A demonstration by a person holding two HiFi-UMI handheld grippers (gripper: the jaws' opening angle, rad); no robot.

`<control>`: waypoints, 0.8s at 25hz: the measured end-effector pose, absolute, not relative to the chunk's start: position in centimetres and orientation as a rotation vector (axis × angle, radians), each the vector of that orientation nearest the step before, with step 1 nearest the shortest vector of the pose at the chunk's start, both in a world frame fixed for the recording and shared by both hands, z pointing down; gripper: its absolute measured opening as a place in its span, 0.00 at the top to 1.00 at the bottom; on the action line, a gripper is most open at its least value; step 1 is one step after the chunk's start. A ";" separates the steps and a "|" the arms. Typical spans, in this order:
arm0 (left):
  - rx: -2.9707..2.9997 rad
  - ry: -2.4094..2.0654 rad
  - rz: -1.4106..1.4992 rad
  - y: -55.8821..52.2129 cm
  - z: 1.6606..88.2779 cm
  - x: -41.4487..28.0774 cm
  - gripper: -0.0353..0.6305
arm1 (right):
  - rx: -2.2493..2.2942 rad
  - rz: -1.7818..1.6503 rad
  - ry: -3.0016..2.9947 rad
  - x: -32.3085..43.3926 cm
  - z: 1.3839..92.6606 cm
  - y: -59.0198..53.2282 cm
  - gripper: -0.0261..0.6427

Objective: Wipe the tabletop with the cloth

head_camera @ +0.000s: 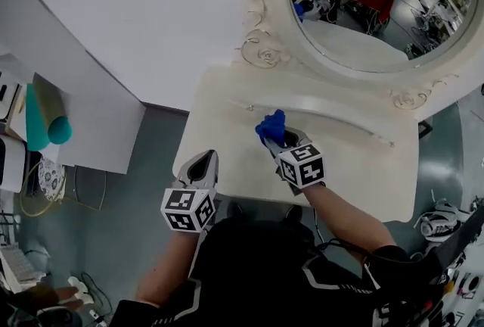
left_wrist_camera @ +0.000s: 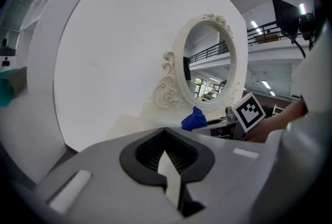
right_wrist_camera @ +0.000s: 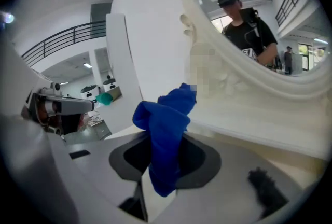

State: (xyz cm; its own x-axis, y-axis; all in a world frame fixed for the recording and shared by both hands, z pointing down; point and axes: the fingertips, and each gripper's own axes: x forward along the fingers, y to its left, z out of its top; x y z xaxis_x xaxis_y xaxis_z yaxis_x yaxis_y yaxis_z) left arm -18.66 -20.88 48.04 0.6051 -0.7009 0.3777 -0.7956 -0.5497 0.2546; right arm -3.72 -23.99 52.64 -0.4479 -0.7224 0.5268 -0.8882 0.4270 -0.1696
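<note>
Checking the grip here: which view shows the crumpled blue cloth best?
Right gripper view: the crumpled blue cloth fills the centre, pinched in the jaws of the right gripper. The head view shows the cloth small at that gripper's tip; the left gripper view, a distant blue lump.

The right gripper [right_wrist_camera: 161,166] has its jaws clamped on a blue cloth [right_wrist_camera: 167,127], which sticks up from between them in a bunched fold. Just beyond it runs the cream tabletop [right_wrist_camera: 244,127]. Above hangs an ornate mirror [right_wrist_camera: 259,26], reflecting a person in a black shirt.
</note>
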 end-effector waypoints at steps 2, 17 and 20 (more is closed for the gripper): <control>2.393 -1.252 0.320 -21.0 48.4 -22.1 0.93 | 1.287 0.590 -2.334 -8.2 53.3 -25.0 0.78; 2.243 -1.418 0.319 -20.1 50.4 -35.3 0.93 | 0.943 0.455 -2.332 -28.1 61.3 -29.0 0.78; 2.213 -1.432 0.329 -19.5 50.9 -36.5 0.93 | 0.926 0.460 -2.305 -29.4 62.8 -29.1 0.78</control>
